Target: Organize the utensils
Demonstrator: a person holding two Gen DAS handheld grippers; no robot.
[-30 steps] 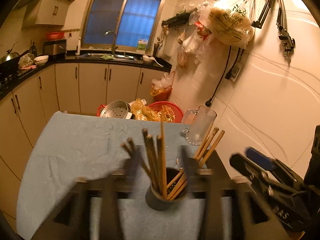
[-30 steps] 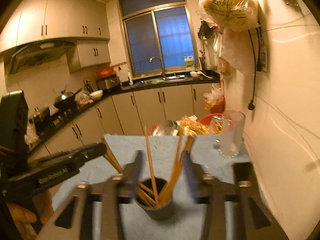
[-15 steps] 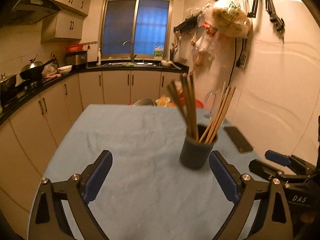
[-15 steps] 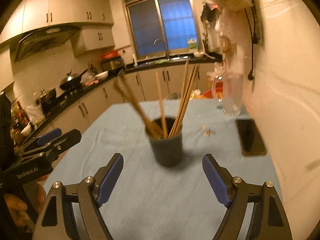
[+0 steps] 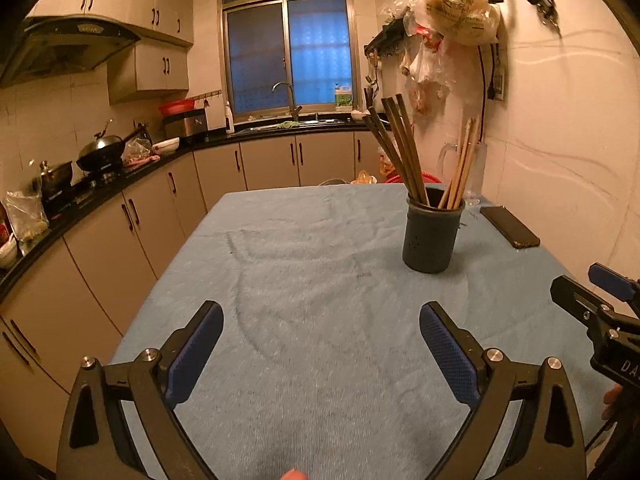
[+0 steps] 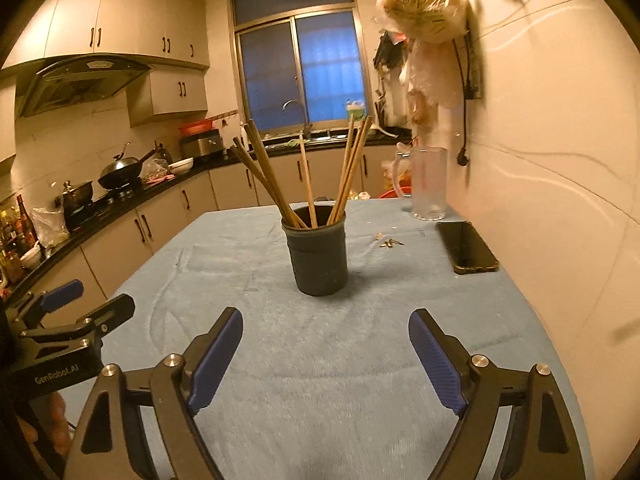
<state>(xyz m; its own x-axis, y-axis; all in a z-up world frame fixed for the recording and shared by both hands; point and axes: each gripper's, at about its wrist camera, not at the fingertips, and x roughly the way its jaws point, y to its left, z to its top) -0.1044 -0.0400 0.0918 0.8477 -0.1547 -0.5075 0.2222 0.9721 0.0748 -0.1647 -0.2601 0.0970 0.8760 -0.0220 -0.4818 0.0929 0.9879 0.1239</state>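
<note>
Left tool [image 5: 320, 344]: held low over the blue-covered tabletop [image 5: 304, 264], spread wide, nothing between the pads. The dark holder [image 5: 434, 234] is seen at 1 o'clock from it, upright, chopsticks [image 5: 400, 152] fanned inside; judged to be parked clear so the sorted utensils are not disturbed.

Right tool [image 6: 324, 354]: jaws opening, nothing between them; holder [image 6: 318, 254] noted at 12 o'clock, well apart.

Differences between views: the crumbs [image 6: 390, 242] beside the phone [image 6: 466, 246] and the whole glass mug [image 6: 428, 182] are shown only in the right view. In the left view the mug is mostly hidden behind the chopsticks, and more bare cloth at 9 o'clock is recorded.
</note>
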